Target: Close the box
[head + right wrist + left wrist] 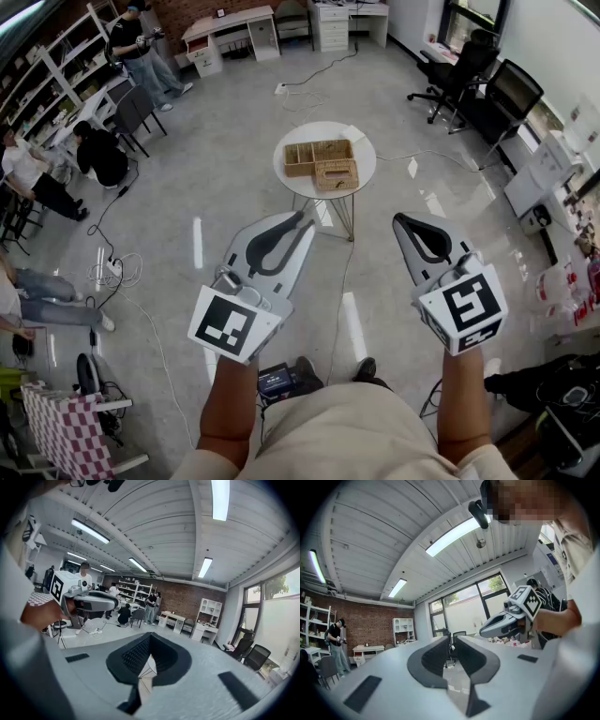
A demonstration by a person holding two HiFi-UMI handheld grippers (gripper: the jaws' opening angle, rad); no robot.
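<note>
A light wooden box (315,155) with open compartments stands on a small round white table (363,153) far below and ahead of me; a woven part (337,175) lies at its near right side. Both grippers are held up close to me, well away from the table. My left gripper (302,221) (452,641) holds nothing, with a narrow gap showing between its pads. My right gripper (401,221) (149,638) has its tips together and is empty. Each gripper view looks out across the room and shows the other gripper, not the box.
The table stands on a grey polished floor with cables (309,80) running over it. Black office chairs (464,70) are at the right, white desks (230,33) at the back, and seated people (98,155) by shelves at the left. A checked cloth (66,427) is at the lower left.
</note>
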